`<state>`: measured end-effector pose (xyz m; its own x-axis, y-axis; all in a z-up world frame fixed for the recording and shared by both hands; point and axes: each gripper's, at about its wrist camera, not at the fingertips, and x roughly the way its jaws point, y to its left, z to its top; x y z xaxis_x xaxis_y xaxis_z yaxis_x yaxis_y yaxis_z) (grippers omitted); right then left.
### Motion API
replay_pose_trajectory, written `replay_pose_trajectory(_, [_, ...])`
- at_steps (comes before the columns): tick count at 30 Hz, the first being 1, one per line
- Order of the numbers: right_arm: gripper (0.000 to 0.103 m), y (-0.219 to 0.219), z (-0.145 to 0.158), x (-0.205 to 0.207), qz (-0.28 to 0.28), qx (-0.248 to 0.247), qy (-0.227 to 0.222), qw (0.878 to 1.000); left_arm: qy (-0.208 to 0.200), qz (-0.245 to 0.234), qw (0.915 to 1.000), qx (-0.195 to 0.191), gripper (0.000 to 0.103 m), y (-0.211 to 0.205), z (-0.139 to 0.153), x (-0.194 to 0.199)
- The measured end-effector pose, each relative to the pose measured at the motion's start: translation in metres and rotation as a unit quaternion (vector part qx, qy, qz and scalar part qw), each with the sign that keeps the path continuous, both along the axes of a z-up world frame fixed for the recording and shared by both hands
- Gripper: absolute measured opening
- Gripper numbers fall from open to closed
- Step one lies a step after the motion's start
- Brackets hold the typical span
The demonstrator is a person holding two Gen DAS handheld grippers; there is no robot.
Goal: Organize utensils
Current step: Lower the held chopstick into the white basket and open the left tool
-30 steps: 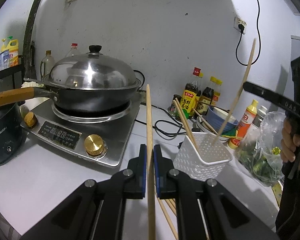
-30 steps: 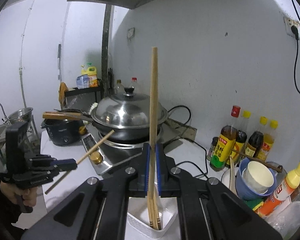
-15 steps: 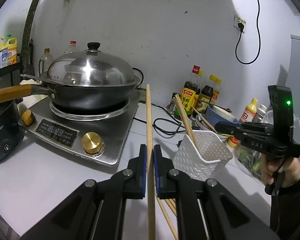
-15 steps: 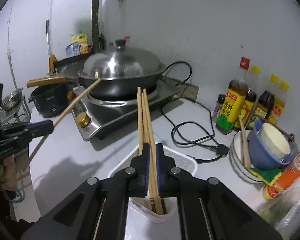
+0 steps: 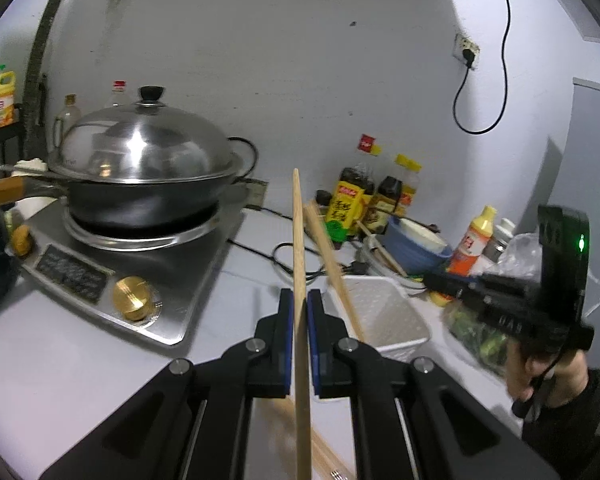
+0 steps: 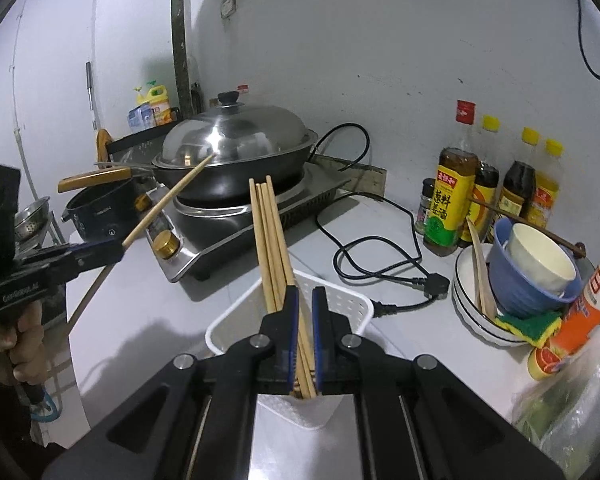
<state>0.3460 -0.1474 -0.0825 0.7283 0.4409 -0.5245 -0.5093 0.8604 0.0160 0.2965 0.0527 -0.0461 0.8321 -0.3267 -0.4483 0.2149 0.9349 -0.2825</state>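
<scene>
The left gripper [image 5: 298,344] is clamped on a single chopstick [image 5: 299,240], whose long axis runs up and forward along the fingers. The white basket [image 5: 384,316] sits on the counter just ahead and to its right — so the coming move, I judge, is a swing rightward and a tip of the stick down into it. The right gripper [image 6: 305,340] is nearer: it hangs directly over the basket [image 6: 228,324], jaws narrow around a bundle of chopsticks [image 6: 270,240] whose lower ends are already inside. Its own view shows that bundle plainly; the left view, blurred, shows only one leaning stick — plus loose sticks lying on the counter below the left gripper.
</scene>
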Motion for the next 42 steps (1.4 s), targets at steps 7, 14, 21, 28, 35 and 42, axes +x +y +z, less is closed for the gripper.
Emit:
replay_pose_trajectory(7, [0.006,-0.026,-0.001,-0.005,-0.003,0.027,0.001,1.000,0.004,-0.010,0.9974,-0.072,0.006,-0.024,0.009,0.036])
replay_pose_trajectory(14, [0.015,-0.046,-0.004,-0.006,0.007,0.044,-0.001,0.999,0.013,0.020,0.9913,-0.130,0.006,-0.048,0.001,0.074])
replay_pose_trajectory(21, [0.015,-0.068,-0.009,0.000,0.004,0.068,0.001,0.998,-0.018,0.104,0.9784,-0.177,0.006,-0.062,-0.016,0.095])
replay_pose_trajectory(28, [0.015,-0.079,-0.016,0.002,0.000,0.082,0.008,0.997,-0.027,0.134,0.9764,-0.167,0.006,-0.087,-0.043,0.098])
replay_pose_trajectory(35, [0.015,-0.080,-0.021,0.002,0.005,0.087,0.010,0.996,-0.041,0.136,0.9800,-0.139,0.006,-0.102,-0.052,0.091])
replay_pose_trajectory(42, [0.015,-0.078,-0.024,0.004,0.006,0.089,0.014,0.996,-0.022,0.135,0.9827,-0.125,0.006,-0.098,-0.058,0.083])
